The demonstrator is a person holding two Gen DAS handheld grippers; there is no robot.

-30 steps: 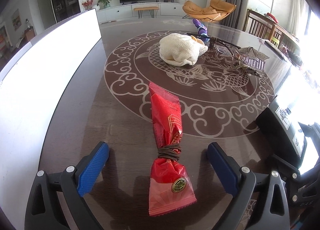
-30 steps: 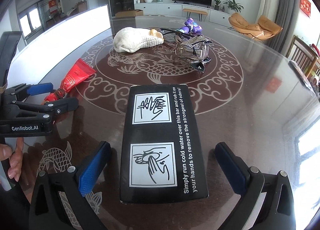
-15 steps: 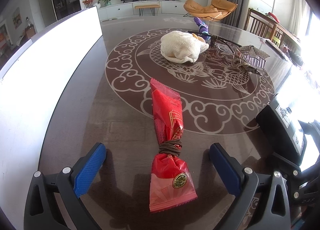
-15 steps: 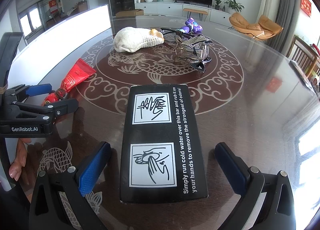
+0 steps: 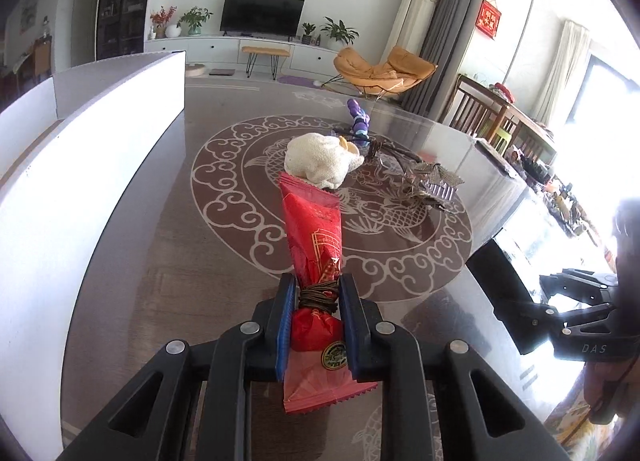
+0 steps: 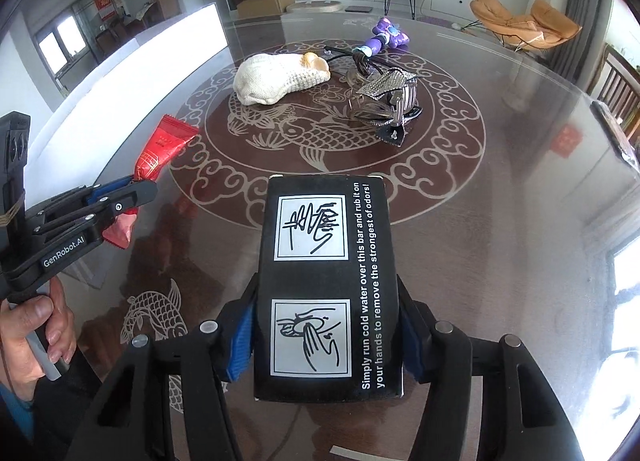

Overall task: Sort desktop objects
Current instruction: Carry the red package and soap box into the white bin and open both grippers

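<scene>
From the left wrist camera, the left gripper (image 5: 318, 301) has its jaws closing on a red snack packet (image 5: 314, 237), the blue pads pressed against its cord-wound waist, so the packet is clamped and angled up off the dark glossy table (image 5: 168, 245). A pale scroll-and-fish medallion (image 5: 224, 201) is inlaid in the tabletop. On it lie a cream knitted pouch (image 5: 320, 161), a purple toy (image 5: 359, 121) behind it, and a silvery hair clip (image 5: 434, 185) to the right. A white box wall (image 5: 80, 165) stands along the table's left side. Beyond are a television (image 5: 262, 19) on a low white cabinet, potted plants, an orange lounge chair (image 5: 380, 73) and grey curtains. The far right is washed out by window glare, so details there are hard to tell.

From the right wrist camera, the right gripper (image 6: 326, 335) has its jaws closing on a black box (image 6: 328, 285) printed with hand-washing drawings; the pads touch both its long sides. The same medallion, pouch (image 6: 280, 77), clip (image 6: 386, 101) and toy (image 6: 386, 35) lie ahead. At left, a hand (image 6: 36, 329) holds the other gripper with the red packet (image 6: 160, 149) above the table. A cardboard carton (image 6: 266, 3) sits on the floor beyond.
</scene>
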